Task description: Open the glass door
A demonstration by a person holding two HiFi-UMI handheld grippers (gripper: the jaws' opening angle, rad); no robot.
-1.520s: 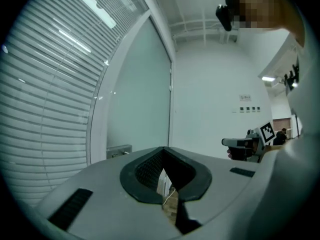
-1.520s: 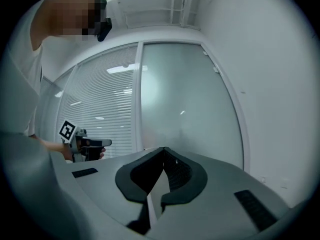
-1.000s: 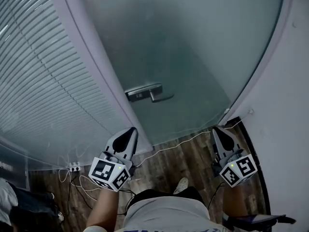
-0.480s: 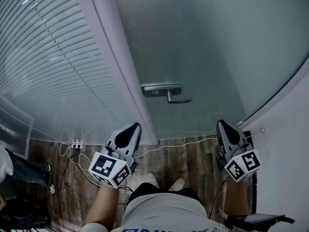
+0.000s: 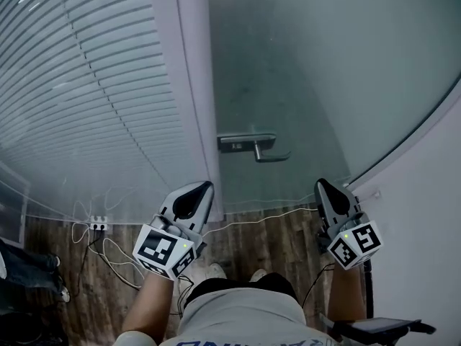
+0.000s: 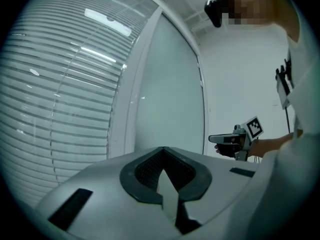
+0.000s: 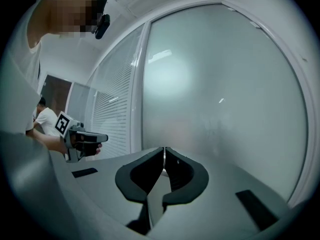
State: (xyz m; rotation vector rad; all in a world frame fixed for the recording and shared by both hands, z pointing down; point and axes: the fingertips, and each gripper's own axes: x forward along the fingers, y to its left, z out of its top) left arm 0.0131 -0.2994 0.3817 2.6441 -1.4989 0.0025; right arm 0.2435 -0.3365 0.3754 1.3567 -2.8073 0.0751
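Wood floor [image 5: 284, 247], glass door [image 5: 310, 71], lever handle [image 5: 253, 147], left claw [image 5: 204, 187], right claw [image 5: 322, 184], both closed

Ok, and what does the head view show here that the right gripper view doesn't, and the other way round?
Only the head view: the door handle, the wooden floor, and the power strip with its cables. Only the right gripper view: the right gripper with its jaws shut and empty, and a second person at far left. Both: the frosted glass door, the blinds and the left gripper.
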